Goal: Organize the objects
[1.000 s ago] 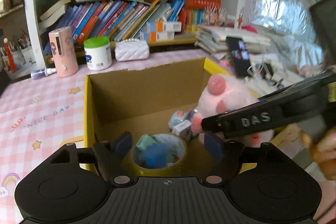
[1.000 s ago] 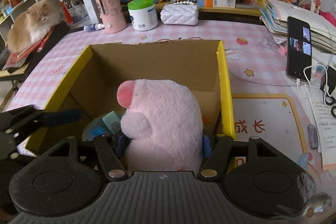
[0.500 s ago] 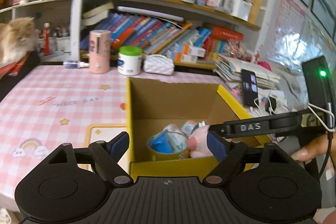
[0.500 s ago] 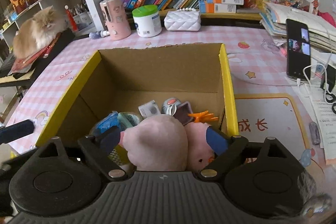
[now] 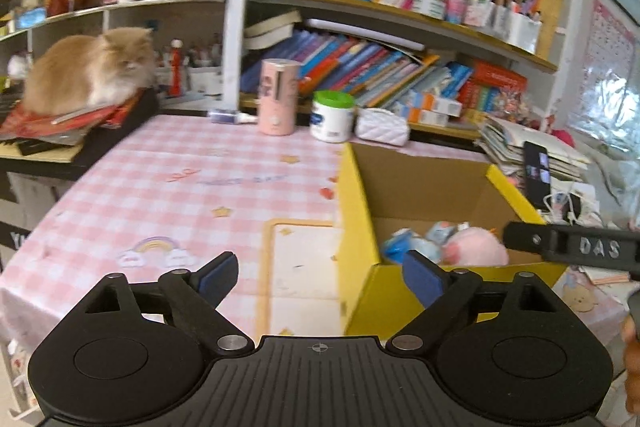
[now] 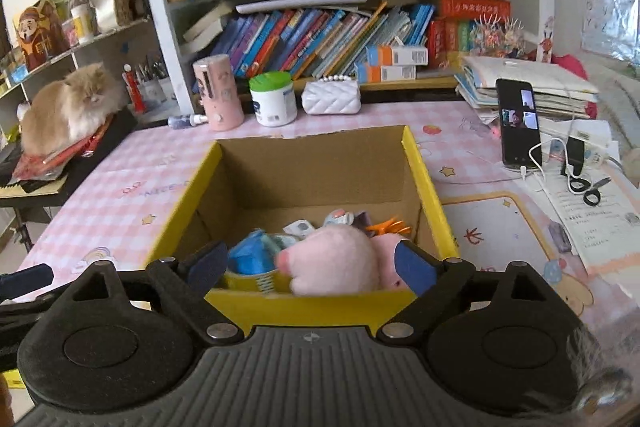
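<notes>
- Left gripper (image 5: 318, 277): spread wide, nothing between the blue pads (image 5: 218, 273), hanging over the pink checked tablecloth (image 5: 160, 187) with the cardboard box (image 5: 420, 179) ahead and to its right.
- Far ahead and left of both tongs: a ginger cat (image 6: 66, 107) resting on a red pile, well apart from the box; not something to pick up.
- Straight ahead past the box, against the shelf: a pink cylinder (image 6: 218, 91), a white jar with a green lid (image 6: 274, 99) and a quilted white purse (image 6: 330, 97). Probably next candidates for tidying; jar and cylinder stiff and smooth, best taken across the body, purse soft and light.
- Right gripper (image 6: 312, 265): also wide open, holding nothing, poised just short of the box's near yellow rim.
- Pink plush toy (image 6: 336, 261): lying inside the box at its near right corner, directly beyond the right tongs, beside a roll of tape stuffed with blue items (image 6: 256, 259). Soft, light, squashy, unlikely to slip or break; easiest pinched across the round body, though no further hold seems needed.
- Right of the right tongs, on the table: a propped phone (image 6: 518, 123) on a cable and scissors (image 6: 590, 187). Phone fragile and tethered; better left alone.
</notes>
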A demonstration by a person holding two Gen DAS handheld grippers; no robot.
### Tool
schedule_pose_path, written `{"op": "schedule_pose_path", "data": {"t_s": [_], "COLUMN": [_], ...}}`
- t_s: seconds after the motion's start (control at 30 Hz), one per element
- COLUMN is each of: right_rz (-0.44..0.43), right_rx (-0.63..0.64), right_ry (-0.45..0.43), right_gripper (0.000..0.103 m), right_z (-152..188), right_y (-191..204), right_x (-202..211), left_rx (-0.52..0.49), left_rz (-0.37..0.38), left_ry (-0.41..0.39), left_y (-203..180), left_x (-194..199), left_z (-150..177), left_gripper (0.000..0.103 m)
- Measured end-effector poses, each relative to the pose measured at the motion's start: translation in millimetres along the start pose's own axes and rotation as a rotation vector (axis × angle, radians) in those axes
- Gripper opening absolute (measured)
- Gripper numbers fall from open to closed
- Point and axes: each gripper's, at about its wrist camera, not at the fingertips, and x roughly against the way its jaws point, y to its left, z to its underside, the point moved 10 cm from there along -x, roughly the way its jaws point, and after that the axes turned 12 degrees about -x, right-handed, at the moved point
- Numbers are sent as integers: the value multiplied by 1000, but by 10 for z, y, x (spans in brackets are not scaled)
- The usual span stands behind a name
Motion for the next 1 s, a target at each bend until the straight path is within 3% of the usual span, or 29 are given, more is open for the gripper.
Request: {"op": "schedule_pose_path", "data": {"t_s": [0.23, 0.57, 1.0], "right_rz": [86, 176, 197], "right_rx": [22, 27, 15], "right_ry": [-54, -12, 25], "right_gripper": [100, 103, 103], "right_z": [419, 973, 1251], "right_y": [287, 470, 673], "right_x": [298, 450, 508], "left_rx": [-10, -36, -65], "left_rz": [-55, -77, -97], "left_ry": [33, 88, 115], "left_y": [233, 385, 569], "left_x": [244, 465, 556], "left_z": [228, 570, 710], "left_gripper": [98, 101, 102]}}
